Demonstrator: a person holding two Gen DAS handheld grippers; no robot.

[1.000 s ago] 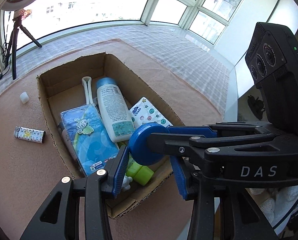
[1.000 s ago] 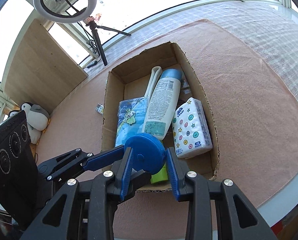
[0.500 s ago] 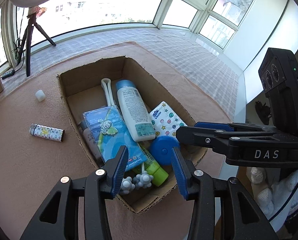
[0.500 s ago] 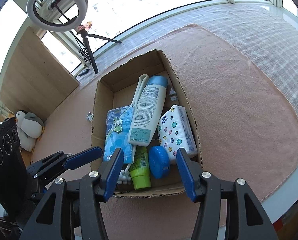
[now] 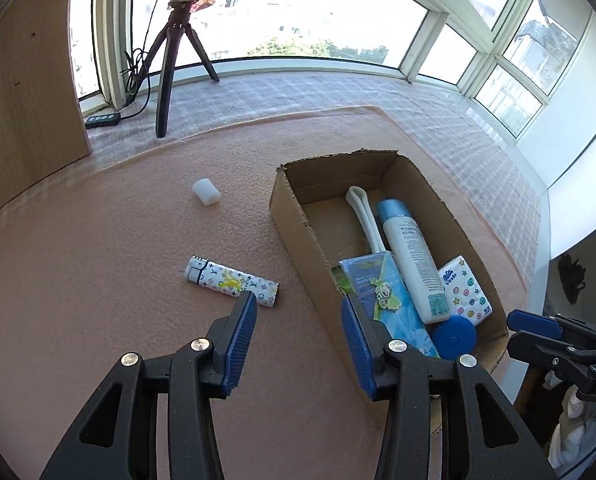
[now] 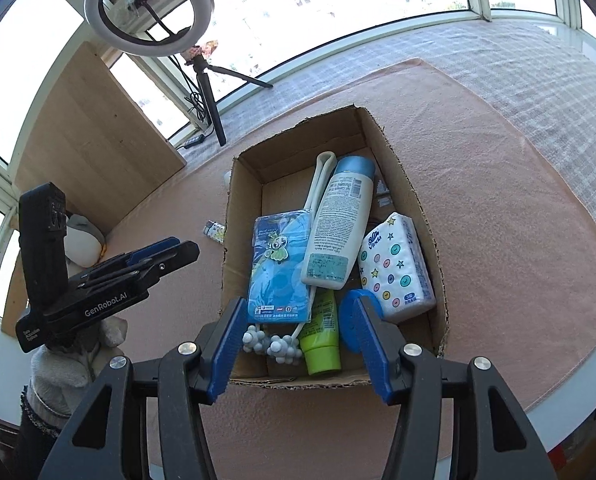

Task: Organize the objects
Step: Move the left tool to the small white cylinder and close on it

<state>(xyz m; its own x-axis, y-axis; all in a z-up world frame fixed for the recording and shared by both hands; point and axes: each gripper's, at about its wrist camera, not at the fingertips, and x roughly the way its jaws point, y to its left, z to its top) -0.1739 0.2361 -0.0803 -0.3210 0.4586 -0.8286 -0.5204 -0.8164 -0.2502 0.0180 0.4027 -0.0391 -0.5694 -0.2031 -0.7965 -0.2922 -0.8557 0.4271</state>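
Pink mat (image 5: 98,280), packed cardboard box (image 6: 413,200), patterned lighter (image 5: 231,281) outside; left hand-held gripper (image 5: 298,338) and right hand-held gripper (image 6: 298,340) agape, empty.

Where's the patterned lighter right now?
The white patterned lighter lies flat on the pink mat, outside the cardboard box on its left, just ahead of the left gripper, whose jaws are open.

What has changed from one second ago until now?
The right gripper let go of the blue round case, which now lies in the cardboard box. The left gripper swung toward the patterned lighter. The other box contents stayed.
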